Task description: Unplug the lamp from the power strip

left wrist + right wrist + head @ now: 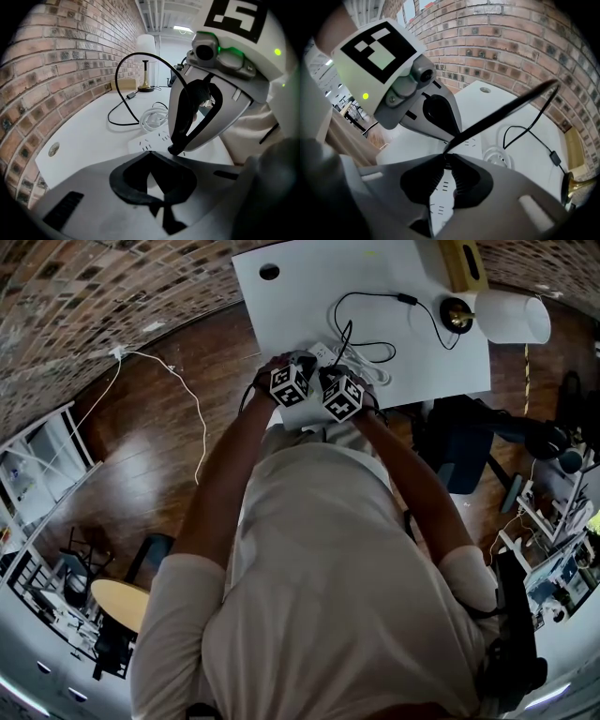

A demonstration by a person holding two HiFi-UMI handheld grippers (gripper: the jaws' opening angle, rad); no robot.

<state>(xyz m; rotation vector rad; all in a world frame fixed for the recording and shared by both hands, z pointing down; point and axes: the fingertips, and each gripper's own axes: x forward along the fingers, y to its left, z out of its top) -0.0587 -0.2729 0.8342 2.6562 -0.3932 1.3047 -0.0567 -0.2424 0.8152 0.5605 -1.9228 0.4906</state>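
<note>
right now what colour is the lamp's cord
Black. The cord shows best in the left gripper view, arching over the white table.

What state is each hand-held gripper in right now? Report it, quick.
Left hand-held gripper: closed, nothing between its jaws.
Right hand-held gripper: closed on the black lamp cable.

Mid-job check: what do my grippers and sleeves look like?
Left gripper and right gripper: pale grey shells, black jaw pads, each topped by a white cube with black square markers and a green light. The person wears a pale short-sleeved shirt.
</note>
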